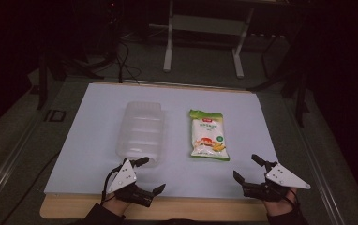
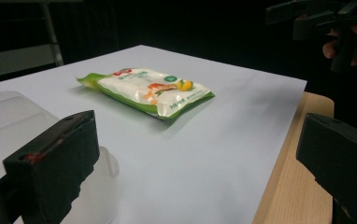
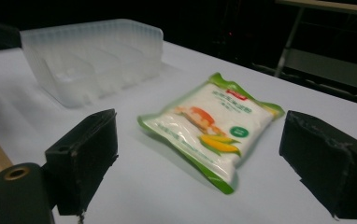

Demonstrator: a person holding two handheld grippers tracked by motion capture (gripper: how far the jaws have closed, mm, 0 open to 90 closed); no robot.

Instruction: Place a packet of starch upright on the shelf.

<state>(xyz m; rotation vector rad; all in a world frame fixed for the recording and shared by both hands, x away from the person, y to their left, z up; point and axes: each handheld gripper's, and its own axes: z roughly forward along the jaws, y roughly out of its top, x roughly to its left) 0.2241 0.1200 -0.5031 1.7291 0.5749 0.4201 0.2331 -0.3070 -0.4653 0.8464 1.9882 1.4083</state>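
At the near edge of the tabletop (image 1: 74,211), where bare wood shows past the white sheet (image 1: 97,140), the person's two hands hold a tool each. The left hand-held gripper (image 1: 147,175) has its jaws spread wide with nothing between them, one jaw tip right at the near end of the clear plastic bin (image 1: 140,132). The right hand-held gripper (image 1: 247,169) is likewise spread and empty, sitting off the near right corner of the snack packet (image 1: 208,135), apart from it. Farther in, the bin lies lengthwise on the sheet, left of centre. The green-and-white packet lies flat beside it to the right, the two well apart. Beyond the tabletop stands a white metal frame (image 1: 204,33) on the dark floor.
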